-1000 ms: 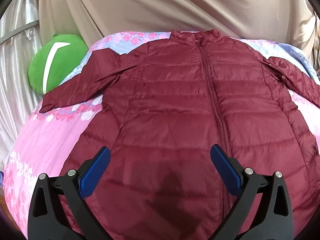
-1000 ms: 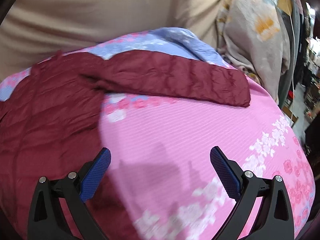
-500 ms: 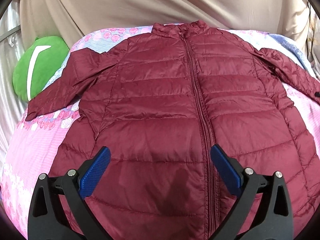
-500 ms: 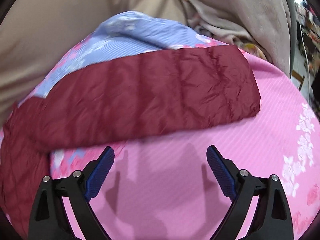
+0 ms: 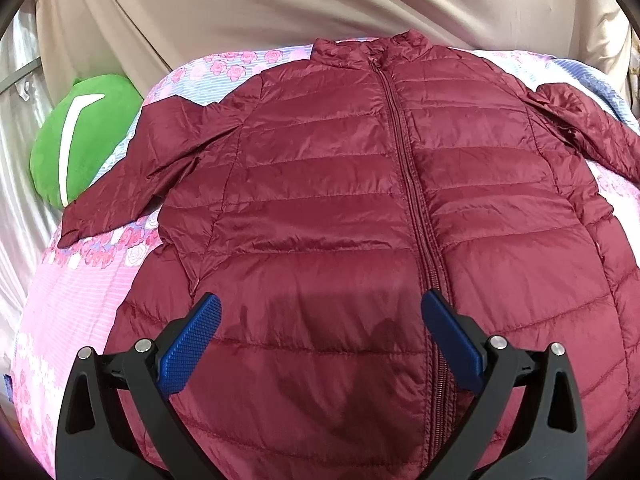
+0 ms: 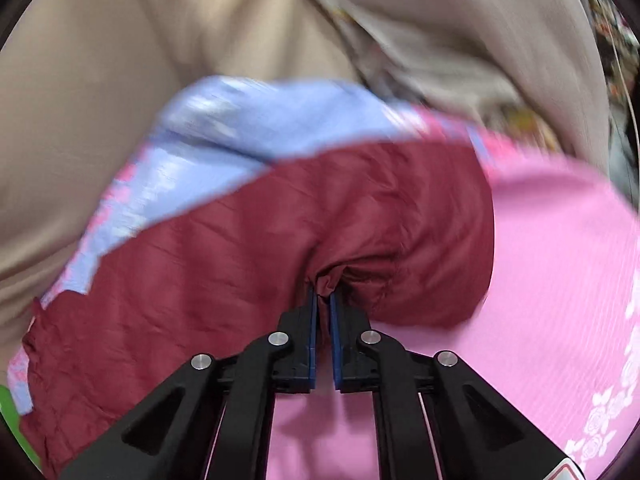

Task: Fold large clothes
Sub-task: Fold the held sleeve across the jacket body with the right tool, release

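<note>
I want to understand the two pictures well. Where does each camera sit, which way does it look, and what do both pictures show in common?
Left wrist: on the left gripper, looking forward and down over the maroon jacket, which lies flat on the pink bedspread; its blue pads stand apart.
Right wrist: on the right gripper, looking down at the jacket's sleeve; the jaws are closing, cloth pinched between them.
Shared: jacket, bedspread, beige curtain.

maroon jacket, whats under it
The maroon jacket lies on a pink floral bedcover with a blue striped part near the collar. The cover beneath the jacket's body is hidden, as is anything else there.
</note>
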{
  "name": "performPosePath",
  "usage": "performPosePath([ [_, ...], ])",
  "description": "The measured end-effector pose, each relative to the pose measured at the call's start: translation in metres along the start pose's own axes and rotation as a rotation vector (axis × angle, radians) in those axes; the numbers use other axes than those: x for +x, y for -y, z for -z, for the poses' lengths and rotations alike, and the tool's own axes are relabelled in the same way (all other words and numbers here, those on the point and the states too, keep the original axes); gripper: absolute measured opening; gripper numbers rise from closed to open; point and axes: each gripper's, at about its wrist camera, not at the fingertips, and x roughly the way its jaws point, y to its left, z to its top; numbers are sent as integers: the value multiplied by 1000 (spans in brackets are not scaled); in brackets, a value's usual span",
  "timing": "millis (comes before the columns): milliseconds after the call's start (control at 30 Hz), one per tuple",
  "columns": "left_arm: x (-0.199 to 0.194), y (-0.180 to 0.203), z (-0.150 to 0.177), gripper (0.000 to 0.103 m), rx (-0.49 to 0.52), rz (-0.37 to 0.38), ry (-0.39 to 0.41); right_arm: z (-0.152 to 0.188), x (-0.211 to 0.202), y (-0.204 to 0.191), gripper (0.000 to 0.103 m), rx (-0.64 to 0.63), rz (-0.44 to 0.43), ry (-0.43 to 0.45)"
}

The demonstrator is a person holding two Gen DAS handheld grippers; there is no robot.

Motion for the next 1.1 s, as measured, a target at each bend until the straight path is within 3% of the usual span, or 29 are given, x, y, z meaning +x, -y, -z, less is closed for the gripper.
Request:
performPosePath([
  [167, 2, -3, 0, 98, -9, 0, -3, -10, -55, -112, 6, -172, -157, 117],
  [333, 2, -11, 2, 98, -20, 1, -1, 22, -107, -242, 6, -394, -347, 168],
  [500, 0, -35, 0, 98, -54, 1, 9, 100, -123, -363, 6, -637, -487, 135],
  [633, 2, -60, -5, 98, -81, 0, 13, 187, -94, -419, 10, -813, -540, -17],
  [733, 8, -79, -13, 98, -111, 36, 0, 260, -70, -436, 17, -974, -545, -143],
  [833, 15, -94, -24, 98, -133, 84, -7, 288, -76, -426, 32, -1042, -562, -145],
  [967, 30, -104, -48, 98, -162, 187, -25, 256, -115, -383, 51, -964, -671, -74],
  [1000, 32, -103, -54, 98, -165, 216, -16, 241, -122, -370, 60, -917, -676, -42],
  [1100, 39, -85, -79, 98, -119, 285, 12, 185, -129, -316, 65, -763, -621, 57],
])
